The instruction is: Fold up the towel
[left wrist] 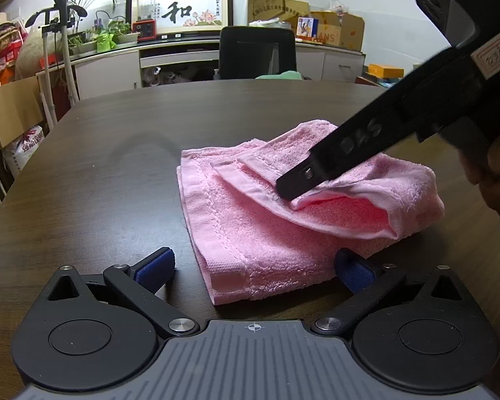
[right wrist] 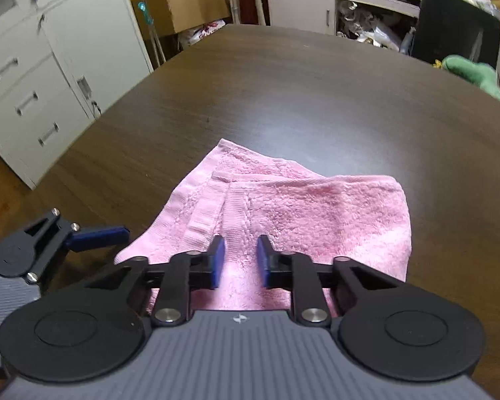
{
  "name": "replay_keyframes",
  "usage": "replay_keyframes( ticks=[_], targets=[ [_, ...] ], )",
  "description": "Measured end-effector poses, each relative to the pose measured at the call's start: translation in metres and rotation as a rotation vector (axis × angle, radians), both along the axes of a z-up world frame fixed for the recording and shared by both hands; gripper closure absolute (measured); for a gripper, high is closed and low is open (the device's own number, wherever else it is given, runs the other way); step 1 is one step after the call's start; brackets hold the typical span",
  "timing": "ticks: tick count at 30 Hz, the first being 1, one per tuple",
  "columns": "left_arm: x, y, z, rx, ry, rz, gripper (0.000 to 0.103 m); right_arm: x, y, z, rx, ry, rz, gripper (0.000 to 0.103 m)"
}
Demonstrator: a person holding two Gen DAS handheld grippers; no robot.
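A pink towel [left wrist: 276, 230] lies folded on the dark wooden table [left wrist: 123, 153], its top layer bulging open on the right side. My left gripper [left wrist: 255, 270] is open wide, low over the table, and the towel's near corner lies between its blue pads without touching them. My right gripper [right wrist: 240, 258] points steeply down onto the towel [right wrist: 303, 213]. Its blue pads stand a narrow gap apart, and only flat towel shows between them. In the left wrist view one black finger [left wrist: 316, 170] of the right gripper rests its tip on the top fold.
A black chair [left wrist: 256, 51] with a green cloth [right wrist: 473, 73] on it stands at the table's far edge. Grey cabinets [right wrist: 33, 93] stand past the left edge. A person's hand [left wrist: 496, 180] holds the right gripper. One finger [right wrist: 96, 235] of the left gripper sits left of the towel.
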State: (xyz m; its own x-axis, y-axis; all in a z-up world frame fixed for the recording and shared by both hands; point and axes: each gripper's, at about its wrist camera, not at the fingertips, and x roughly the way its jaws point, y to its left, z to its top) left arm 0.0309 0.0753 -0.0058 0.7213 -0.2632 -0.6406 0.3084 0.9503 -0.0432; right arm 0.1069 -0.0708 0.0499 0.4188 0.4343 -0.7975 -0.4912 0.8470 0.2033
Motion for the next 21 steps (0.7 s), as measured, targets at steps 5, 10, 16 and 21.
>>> replay_keyframes(
  ticks=[5,10,16,21],
  targets=[
    [0.001,0.0,0.0,0.002,0.0,0.0,0.0,0.004,-0.008,0.009,0.067,0.018,-0.009,0.092],
    [0.001,-0.001,0.0,0.004,0.0,0.001,0.0,-0.004,0.002,0.011,0.017,0.033,0.027,0.08],
    [0.001,-0.001,0.0,0.007,0.0,0.0,0.0,-0.012,0.013,0.014,-0.053,0.043,0.078,0.065],
    [0.001,-0.002,0.0,0.008,0.0,0.0,0.0,-0.021,0.022,0.013,-0.167,0.002,0.109,0.063]
  ],
)
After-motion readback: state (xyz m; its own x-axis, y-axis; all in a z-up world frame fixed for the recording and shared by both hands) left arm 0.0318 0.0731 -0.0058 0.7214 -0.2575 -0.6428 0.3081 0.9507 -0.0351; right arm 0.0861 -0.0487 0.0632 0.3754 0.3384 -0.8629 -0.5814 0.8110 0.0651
